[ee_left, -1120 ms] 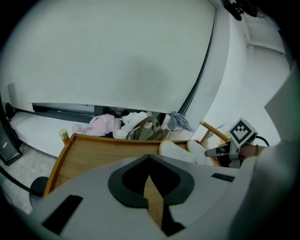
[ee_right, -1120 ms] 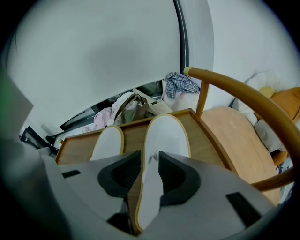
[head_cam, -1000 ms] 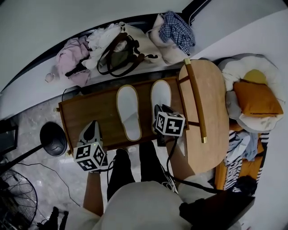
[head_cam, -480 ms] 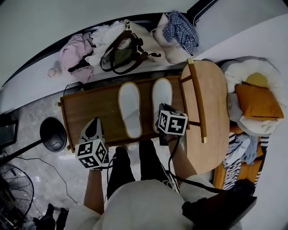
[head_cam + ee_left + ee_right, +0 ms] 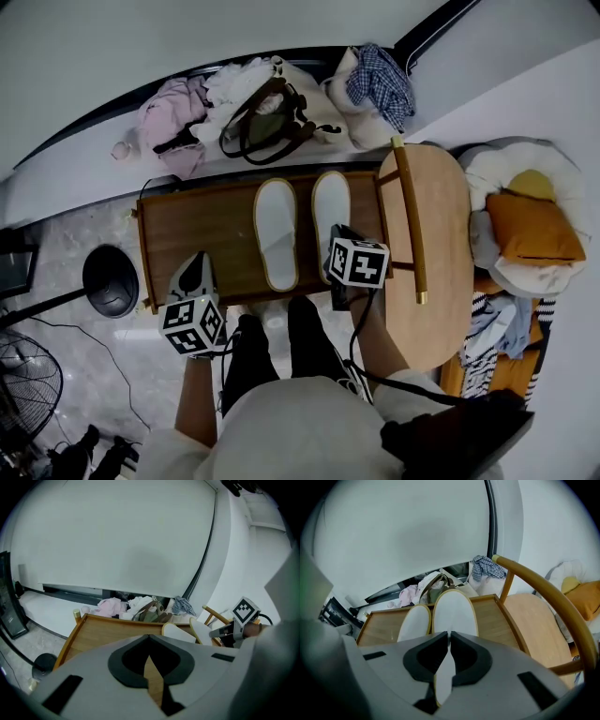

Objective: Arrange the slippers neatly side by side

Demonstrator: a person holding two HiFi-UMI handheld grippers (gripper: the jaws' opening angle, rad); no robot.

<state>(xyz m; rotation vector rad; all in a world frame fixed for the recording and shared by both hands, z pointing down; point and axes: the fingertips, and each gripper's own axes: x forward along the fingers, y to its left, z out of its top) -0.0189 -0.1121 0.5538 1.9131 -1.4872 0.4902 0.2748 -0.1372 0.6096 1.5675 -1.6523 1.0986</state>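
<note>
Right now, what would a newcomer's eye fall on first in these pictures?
Two white slippers with tan rims lie side by side on the wooden table: the left slipper and the right slipper. The right gripper is shut on the right slipper's near end; the left gripper hangs shut and empty above the table's near left edge.

A wooden chair (image 5: 441, 244) stands beside a low wooden table (image 5: 187, 220) on grey marble floor (image 5: 56, 239), below a white wall (image 5: 187, 37).
</note>
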